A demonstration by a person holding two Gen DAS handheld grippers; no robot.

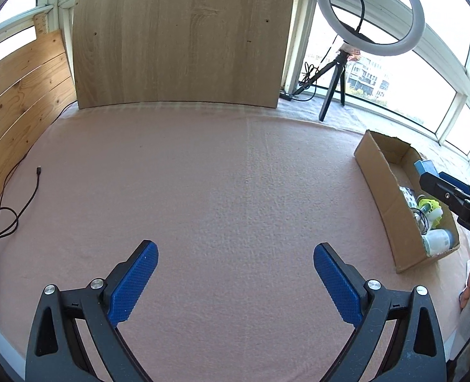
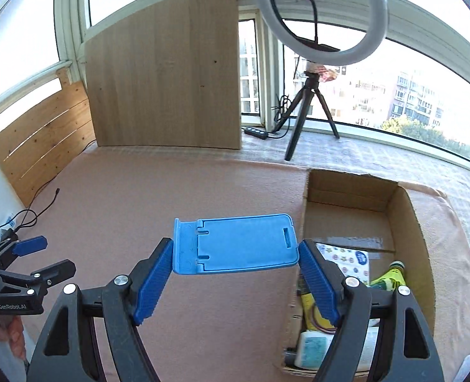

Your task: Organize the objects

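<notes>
Right tool (image 2: pixel 235 275) gripped a blue stand (image 2: pixel 235 245) by its two short ends, blue pads (image 2: pixel 154 281) pressed against each side, jaws spread wide to span it. Stand lay flat and level between the pads, raised above the pink cloth (image 2: pixel 139 197), just left of the box (image 2: pixel 416 238).

Box was open cardboard, resting on the cloth at the right side of the desk. Inside: a sticker sheet (image 2: pixel 349 259), a yellow-green item (image 2: pixel 390 275), a white bottle (image 2: pixel 311 348) near the front wall. Other contents partly hidden behind the right finger.

Left tool (image 1: pixel 235 281) stood wide open, nothing between its pads, over bare cloth near the front edge. In the right wrist view it showed at far left (image 2: pixel 41 256), well apart from the stand.

A wooden board (image 1: pixel 184 38) leaned upright at the back. Ring light (image 1: pixel 370 9) on a tripod stood right of it, by the window. Black cable (image 1: pixel 28 191) trailed along the left edge of the cloth.
</notes>
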